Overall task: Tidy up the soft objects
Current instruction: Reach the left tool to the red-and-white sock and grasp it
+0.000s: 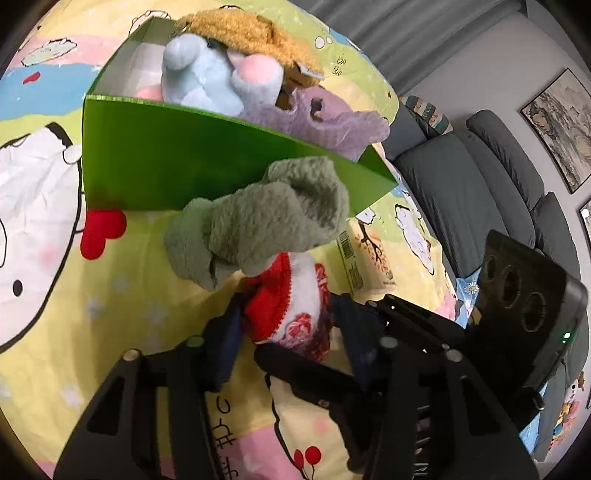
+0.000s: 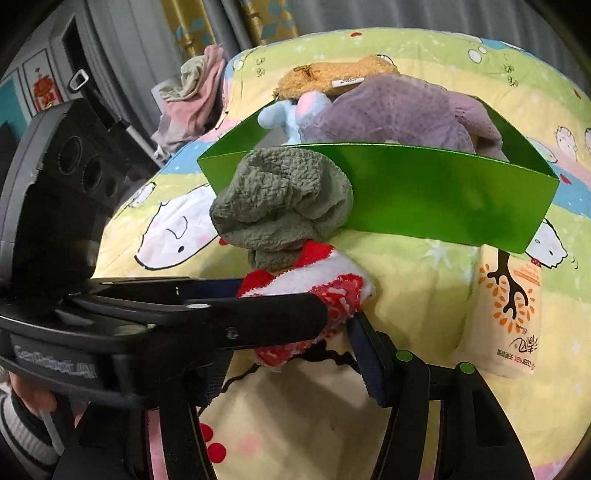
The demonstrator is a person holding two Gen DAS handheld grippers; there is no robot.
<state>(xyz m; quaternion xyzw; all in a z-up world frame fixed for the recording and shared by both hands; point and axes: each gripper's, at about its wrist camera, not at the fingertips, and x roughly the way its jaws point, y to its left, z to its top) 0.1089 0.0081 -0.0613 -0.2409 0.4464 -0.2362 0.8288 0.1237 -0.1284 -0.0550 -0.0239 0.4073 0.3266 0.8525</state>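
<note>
A red-and-white fluffy sock [image 1: 295, 314] [image 2: 317, 291] with a grey-green sock [image 1: 258, 225] [image 2: 284, 199] bundled onto it hangs above the bed. My left gripper [image 1: 288, 332] [image 2: 258, 295] and my right gripper [image 2: 295, 354] [image 1: 354, 332] are both shut on the red-and-white part. Beyond stands a green box [image 1: 184, 166] [image 2: 443, 192] holding a blue plush [image 1: 207, 74] [image 2: 280, 114], a purple knit piece [image 1: 332, 122] [image 2: 388, 110] and a tan fuzzy piece [image 1: 251, 33] [image 2: 332, 74].
The cartoon-print bedsheet [image 1: 74, 295] [image 2: 424, 277] lies under everything. A tissue pack [image 1: 365, 254] [image 2: 513, 314] lies beside the box. A grey sofa [image 1: 461, 184] stands past the bed. Clothes [image 2: 192, 96] are piled at the bed's far corner.
</note>
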